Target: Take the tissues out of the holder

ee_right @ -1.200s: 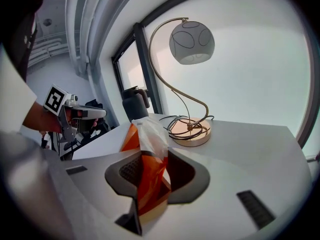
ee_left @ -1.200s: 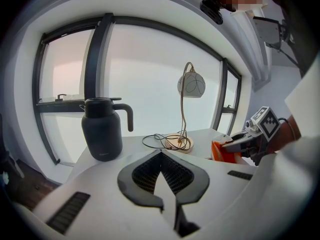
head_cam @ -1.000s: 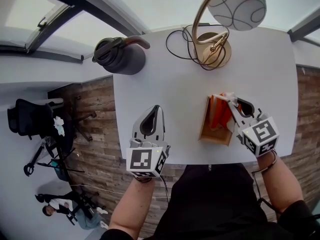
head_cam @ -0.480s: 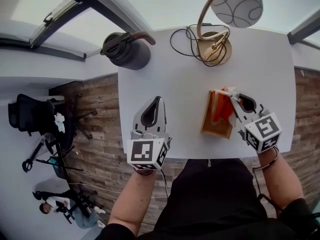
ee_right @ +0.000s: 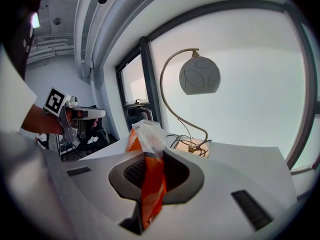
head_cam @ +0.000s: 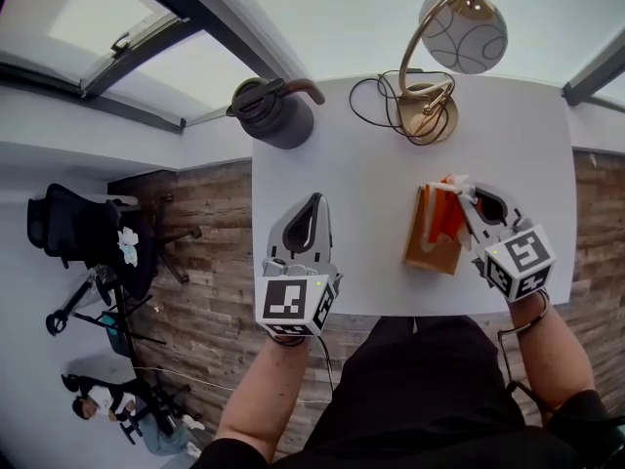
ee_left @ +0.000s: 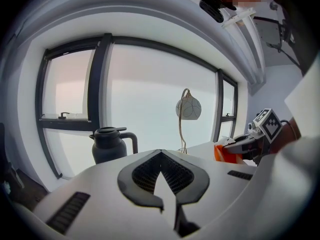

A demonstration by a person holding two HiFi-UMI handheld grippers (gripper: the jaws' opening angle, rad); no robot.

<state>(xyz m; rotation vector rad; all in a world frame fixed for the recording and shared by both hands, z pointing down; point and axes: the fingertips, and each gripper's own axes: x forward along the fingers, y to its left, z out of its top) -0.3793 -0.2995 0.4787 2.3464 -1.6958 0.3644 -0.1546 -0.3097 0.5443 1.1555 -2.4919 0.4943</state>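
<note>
My right tongs are pinching the tissues (an orange pack with a crinkled clear wrapper at its top). The jaws have just been closing, and the pack stands upright between them, gripped by its upper part. From the head view the pack leans over the open wooden holder, at the side nearest my right hand. Whether its bottom end sits inside I cannot tell.

My left tongs are pressed together with nothing between them. They hang above the surface, well apart from the holder and to its left, pointing towards the far edge.

Further out, a brass lamp stands at the far edge beyond the holder. Its curved stem carries a round white shade, and a dark cable is looped beside the base. At the far left corner is a dark jug – lid on, handle to the right.
</note>
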